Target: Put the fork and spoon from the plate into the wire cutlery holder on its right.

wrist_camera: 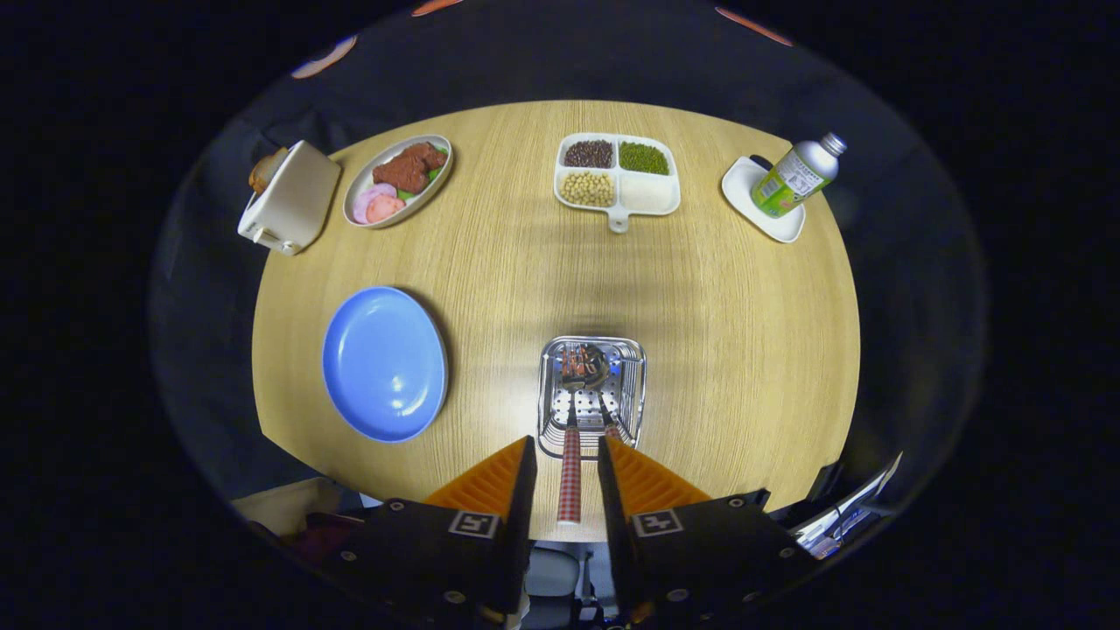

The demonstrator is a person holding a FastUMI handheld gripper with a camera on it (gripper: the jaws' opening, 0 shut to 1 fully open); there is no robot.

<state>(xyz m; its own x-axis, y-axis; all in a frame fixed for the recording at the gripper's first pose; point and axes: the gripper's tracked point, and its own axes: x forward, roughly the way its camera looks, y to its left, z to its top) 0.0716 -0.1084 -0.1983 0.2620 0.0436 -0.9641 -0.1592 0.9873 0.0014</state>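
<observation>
Claw [567, 468] sits spread around the checkered spoon handle [570, 477], which runs straight to 12 o'clock into the wire cutlery holder [549, 394], so just back off.

**Lit round table in a dark booth**

A round, light wood-grain table [717, 332] stands against the booth's black cloth wall [560, 61]. Light falls brightest on the tabletop's middle and near side; everything around the table lies in deep shadow.
</observation>
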